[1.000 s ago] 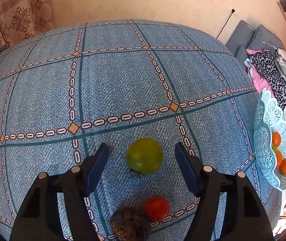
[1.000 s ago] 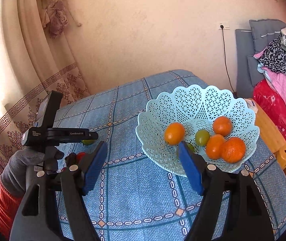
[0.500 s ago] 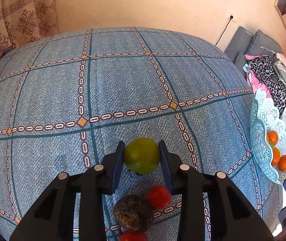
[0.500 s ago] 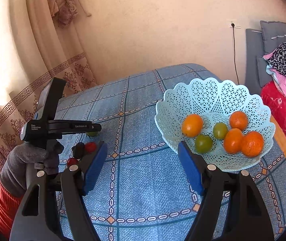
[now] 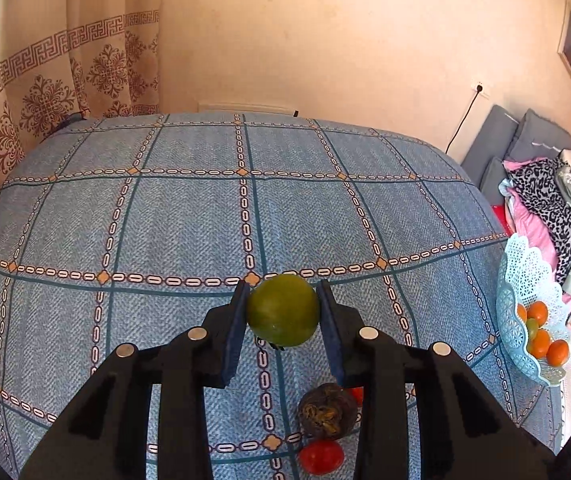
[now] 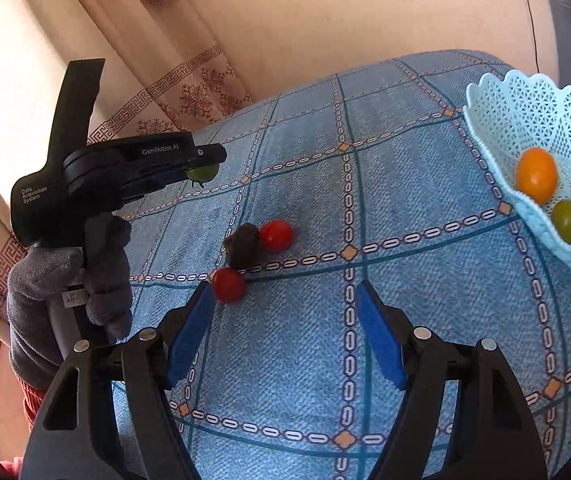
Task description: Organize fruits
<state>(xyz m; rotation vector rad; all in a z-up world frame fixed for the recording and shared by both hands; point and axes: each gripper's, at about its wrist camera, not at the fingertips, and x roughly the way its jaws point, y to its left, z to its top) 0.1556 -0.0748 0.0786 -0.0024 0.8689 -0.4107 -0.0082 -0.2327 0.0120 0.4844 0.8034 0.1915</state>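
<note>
Left gripper (image 5: 283,312) and right gripper (image 6: 283,292) over the blue checked cloth (image 5: 189,224). My left jaws have just been closing and now clamp the round green fruit (image 5: 283,310), pads pressing on its two sides; it appears to hang just clear of the cloth. My right jaws stand apart with nothing between them, held in the air. Risks, as I judge them: the lattice basket (image 6: 525,112) lies well off to the right of my left fingers, so the carry is long, and it looks light enough to tip or slide if I bump its rim. The green fruit is smooth and round and is held only across its middle, so a tilt or jolt could squirt it out of the pads and send it rolling across the cloth. My right fingers sit low over the loose pile, the left tip nearly at one tomato, and a careless sweep could knock it away. Count: one basket; in it at least four oranges (image 5: 557,352) and two small green fruits (image 6: 567,216); one green fruit in my left grip; one dark wrinkled fruit (image 6: 245,246) just ahead of my right fingers; two red tomatoes (image 6: 276,235) touching or just beside it.
</note>
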